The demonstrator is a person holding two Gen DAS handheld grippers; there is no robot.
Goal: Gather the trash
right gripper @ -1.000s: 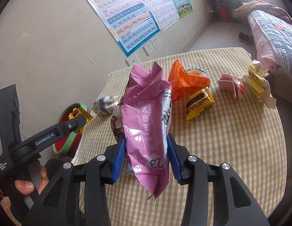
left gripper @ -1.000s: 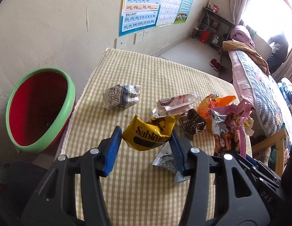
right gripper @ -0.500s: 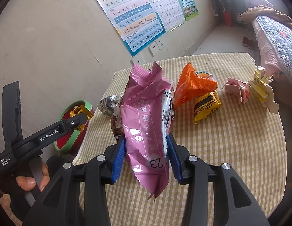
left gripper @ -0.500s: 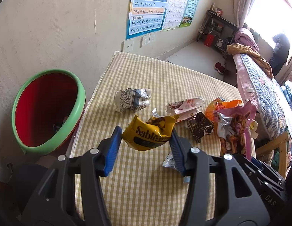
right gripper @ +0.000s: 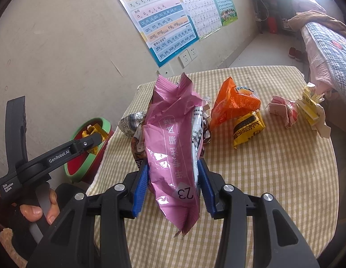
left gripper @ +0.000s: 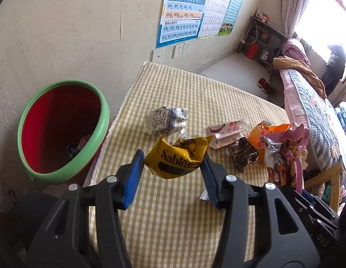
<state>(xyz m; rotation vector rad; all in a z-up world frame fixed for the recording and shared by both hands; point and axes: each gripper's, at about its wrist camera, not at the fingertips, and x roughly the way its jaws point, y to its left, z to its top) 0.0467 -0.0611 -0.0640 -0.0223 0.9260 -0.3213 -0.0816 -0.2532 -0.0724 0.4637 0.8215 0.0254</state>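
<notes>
Yellow wrapper: "Sable"; pink bag: 23.

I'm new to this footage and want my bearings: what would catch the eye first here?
Probably the tall pink snack bag, clamped upright in the right tool over the checked table. Next, the yellow wrapper gripped in the left tool, close to the green-rimmed red bin on the floor at the table's left edge. More crumpled wrappers, an orange bag among them, litter the cloth beyond.

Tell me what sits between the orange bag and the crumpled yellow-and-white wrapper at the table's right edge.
In the right wrist view, a crumpled pink-and-white wrapper lies between the orange bag and the yellow-and-white wrapper, close beside the latter.
</notes>
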